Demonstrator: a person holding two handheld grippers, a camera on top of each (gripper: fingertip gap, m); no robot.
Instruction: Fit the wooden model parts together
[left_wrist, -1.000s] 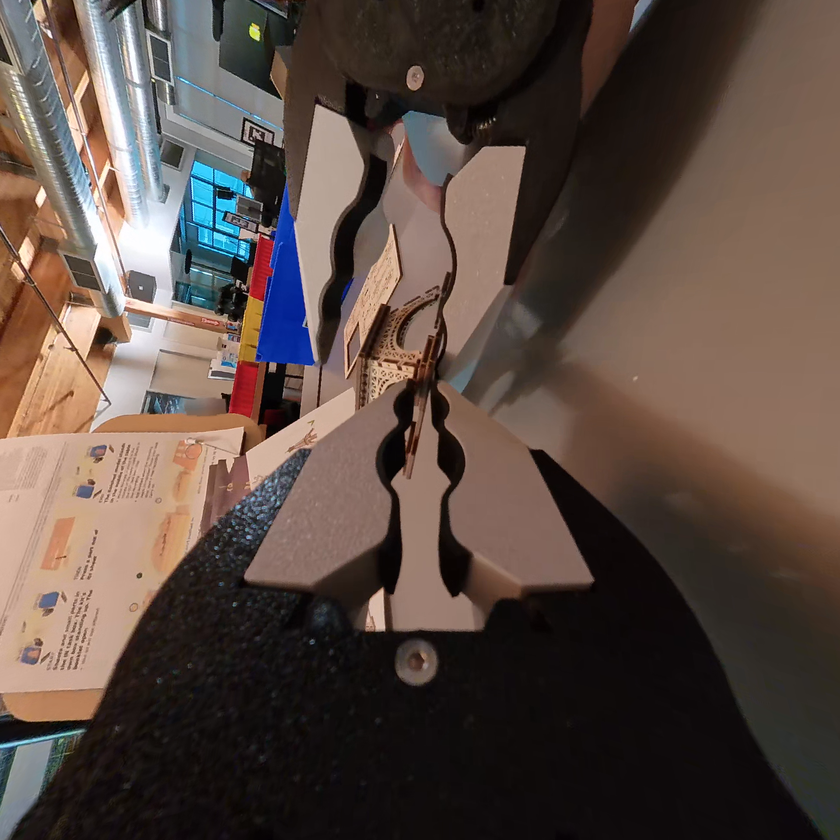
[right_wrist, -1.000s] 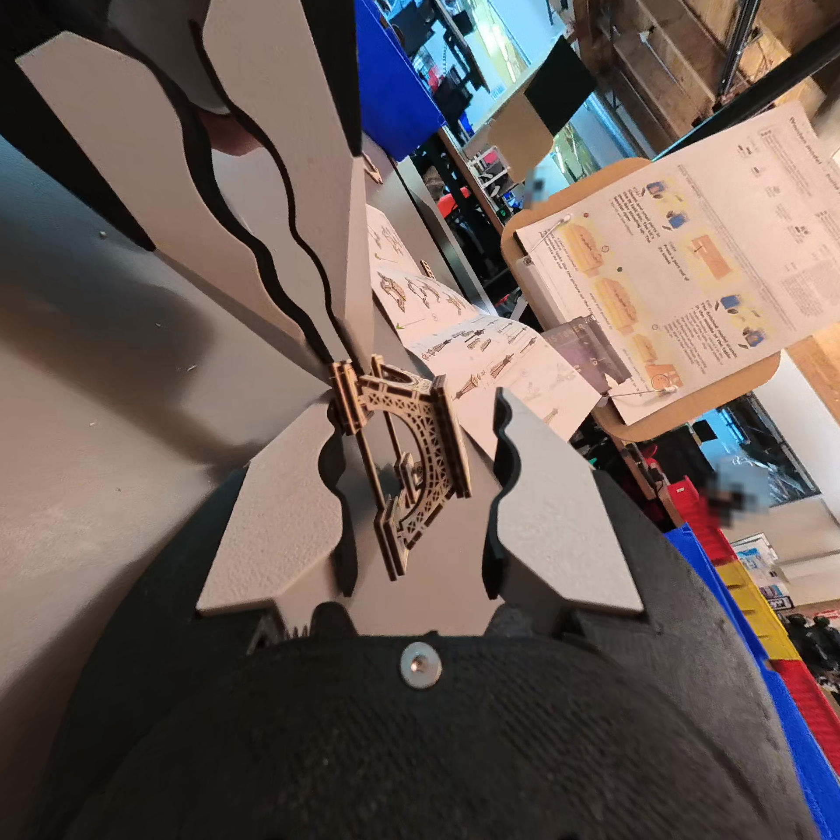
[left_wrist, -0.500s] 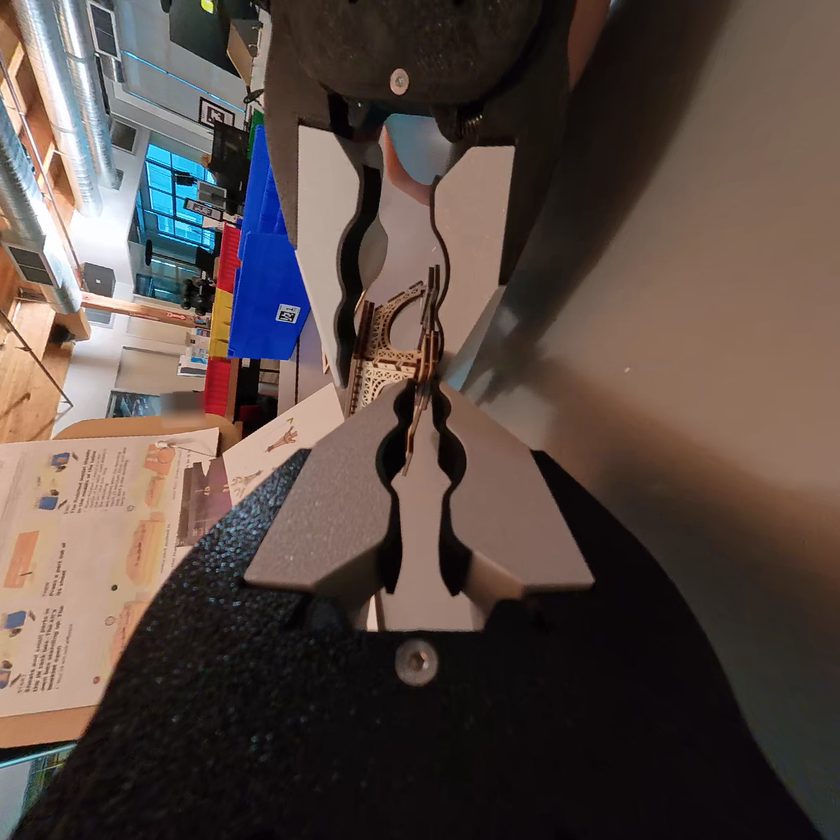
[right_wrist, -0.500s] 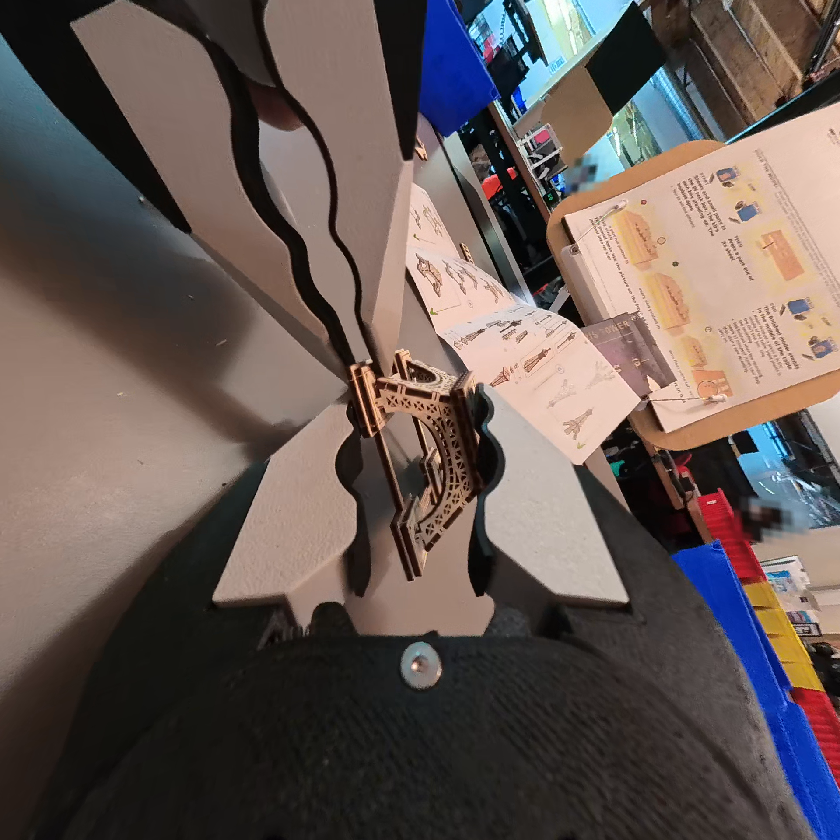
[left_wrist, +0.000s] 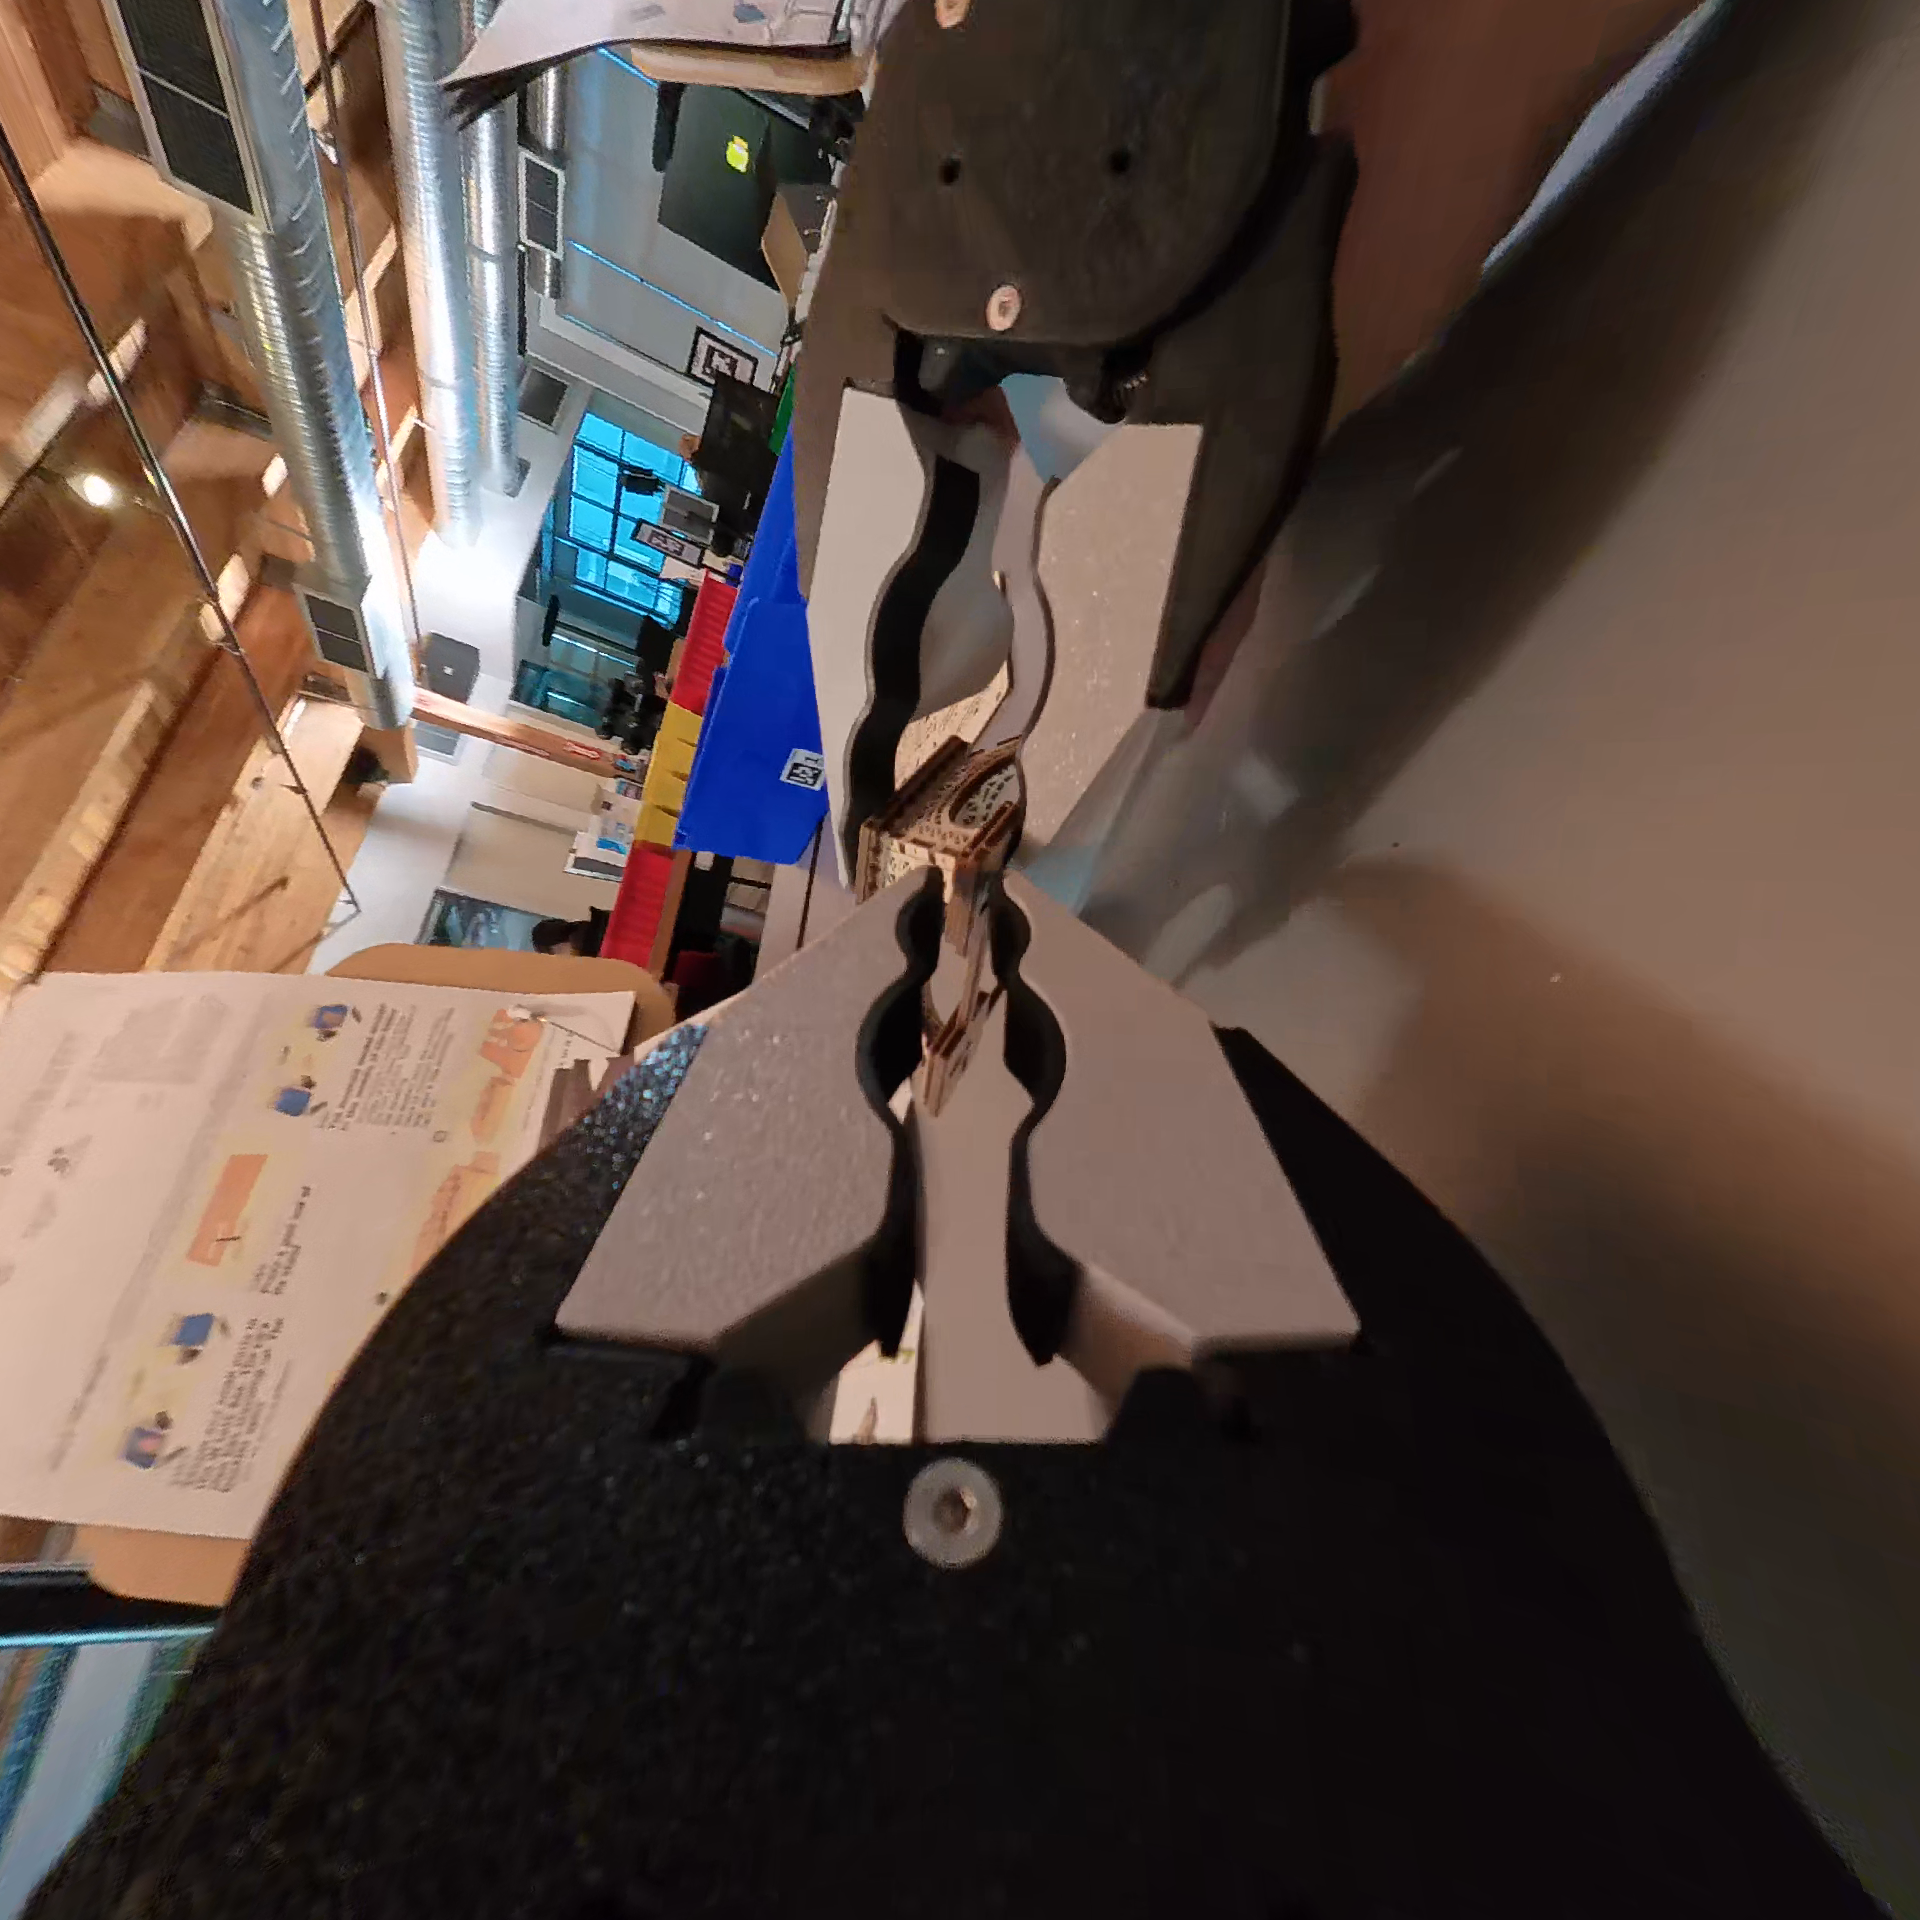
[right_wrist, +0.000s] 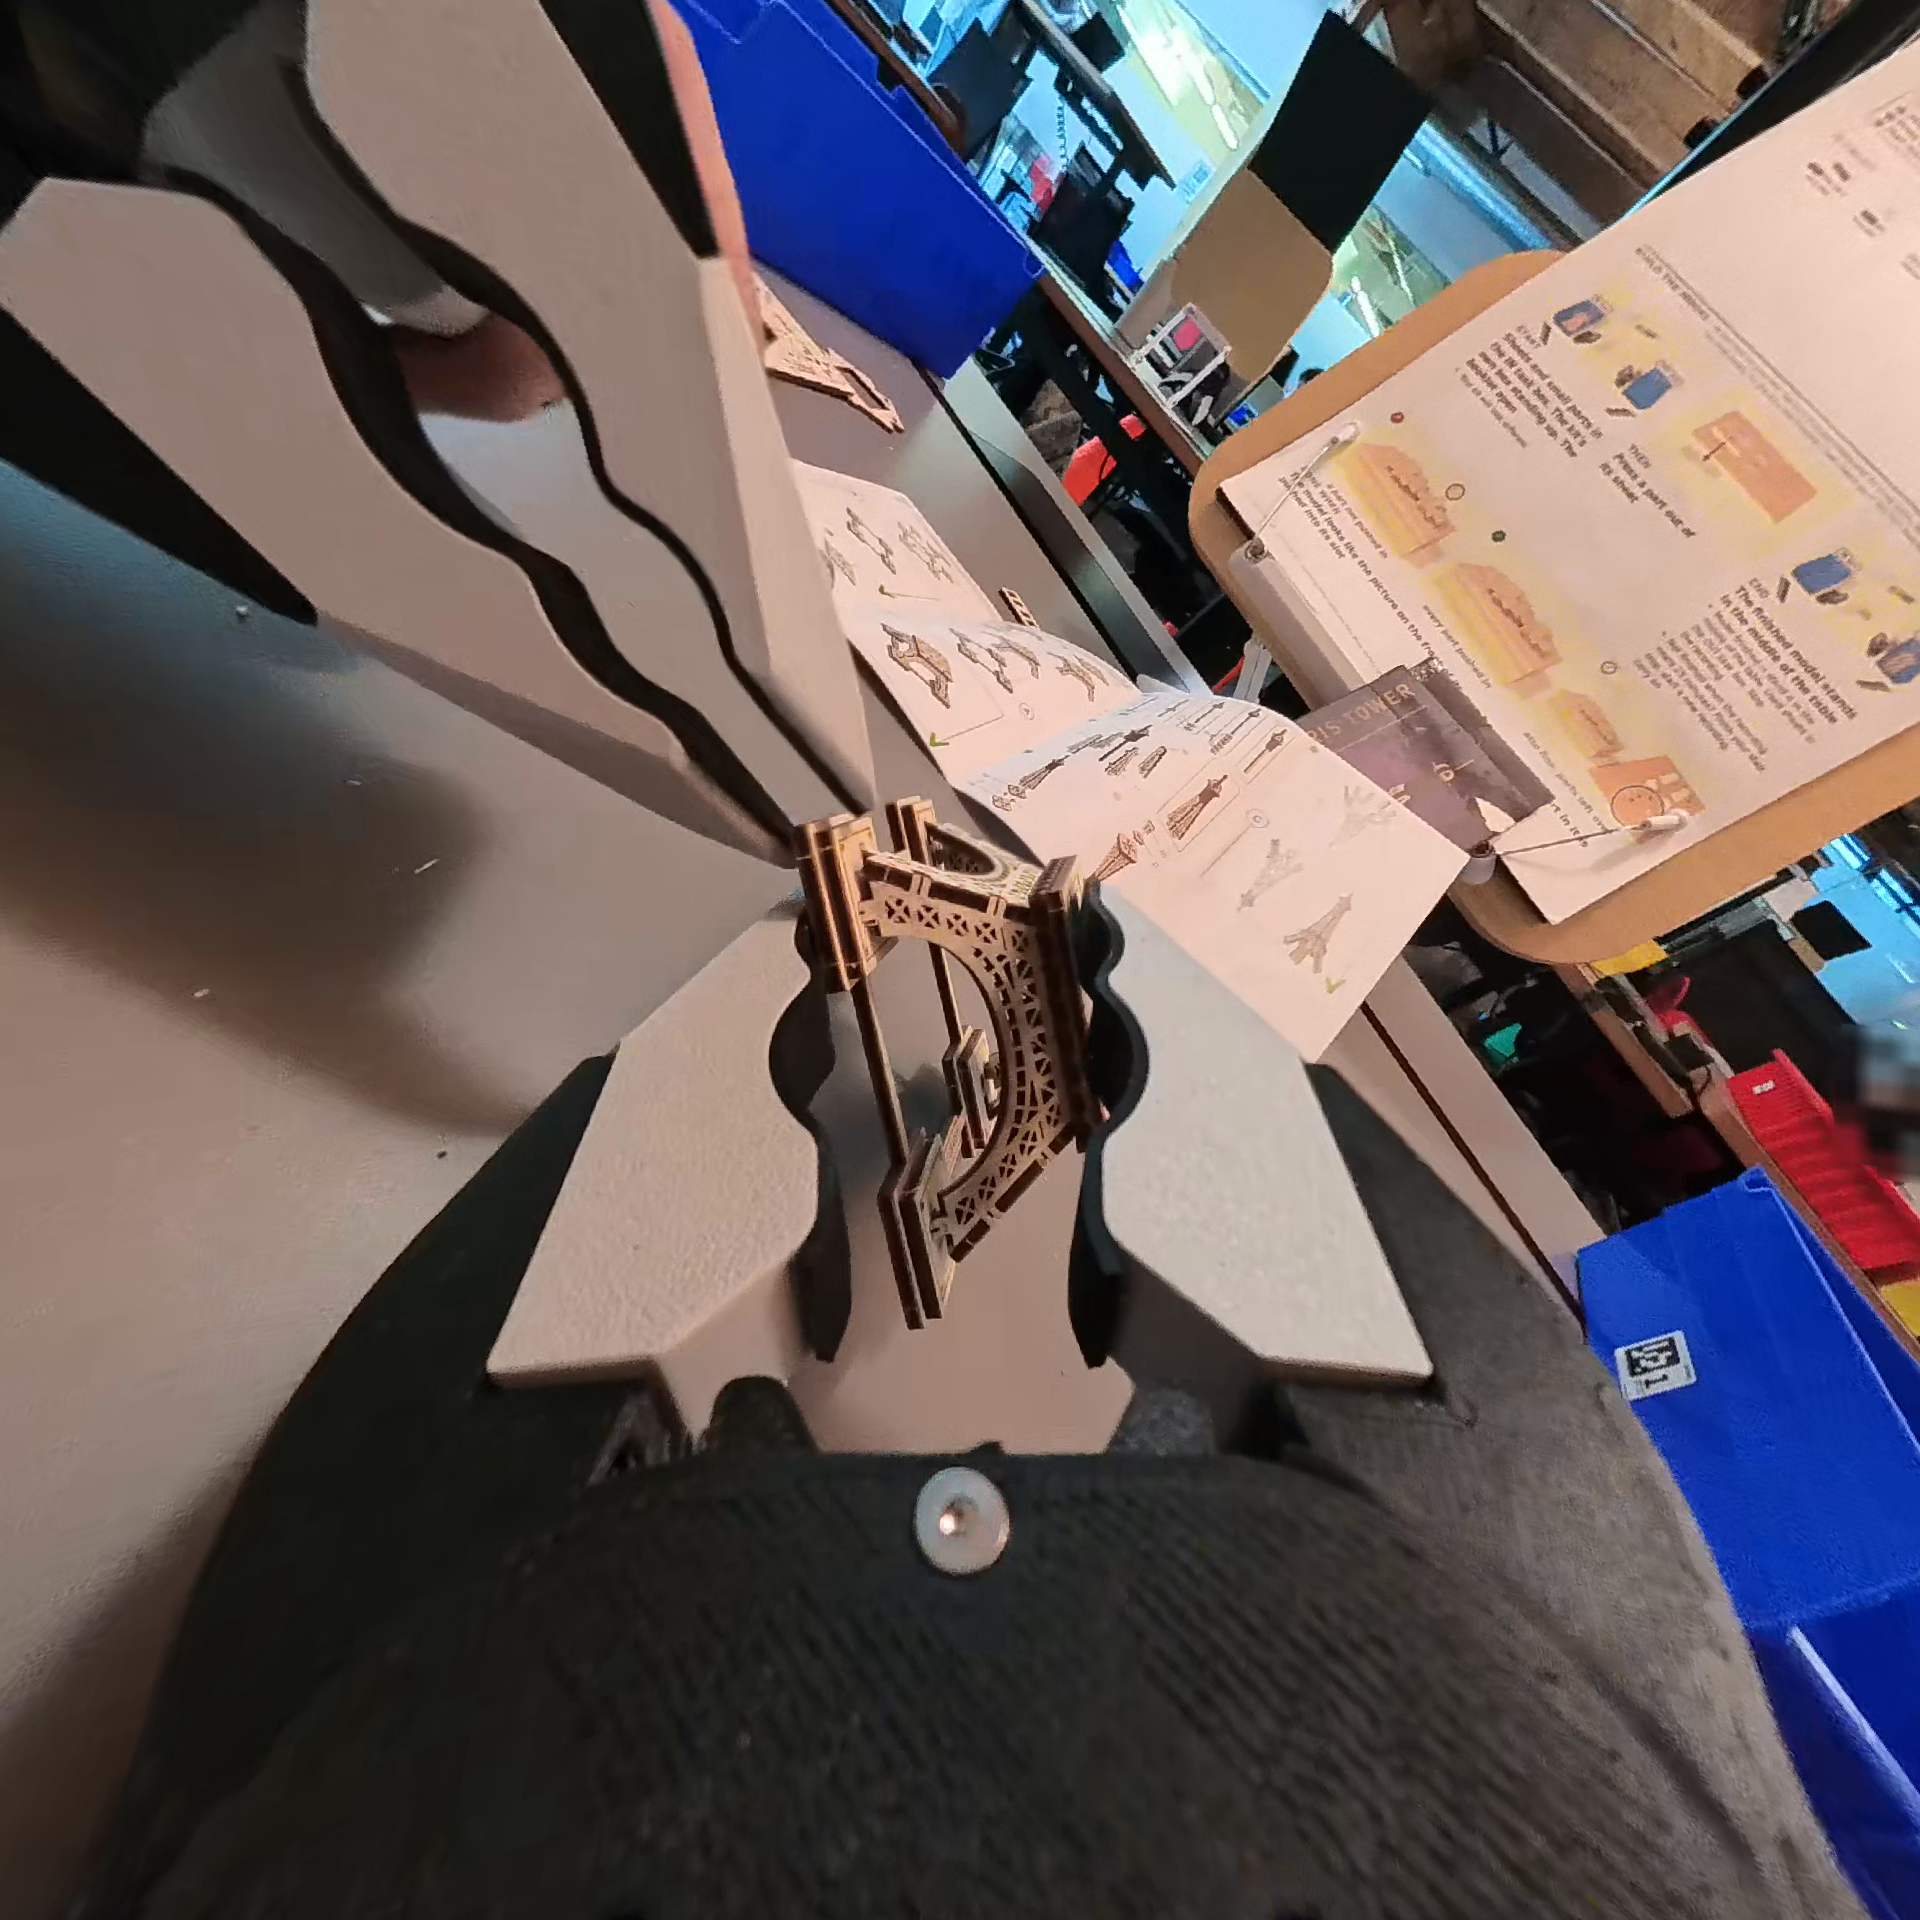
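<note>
A small wooden lattice arch model (right_wrist: 977, 1039) hangs between both grippers above the grey table (right_wrist: 208, 1039). My right gripper (right_wrist: 940, 914) is shut on it, with a finger against each side. My left gripper (right_wrist: 781, 840) comes in from the upper left, shut on the model's flat frame edge at its corner. In the left wrist view, my left gripper (left_wrist: 961, 904) pinches the thin wooden edge (left_wrist: 961, 987). There the right gripper (left_wrist: 940, 790) faces it from above, closed around the rest of the model (left_wrist: 925, 831).
A folded instruction sheet (right_wrist: 1143, 810) lies on the table behind the model. A clipboard with a printed page (right_wrist: 1610, 582) stands at the right, also in the left wrist view (left_wrist: 260, 1195). Loose wooden parts (right_wrist: 821, 364) lie farther back. Blue bins (right_wrist: 1766, 1455) stand nearby. The grippers are tip to tip, or close to it.
My right gripper's jaws have closed from wide open onto the model. My left gripper has stayed shut on the edge. Both views have swung and tilted a little.
</note>
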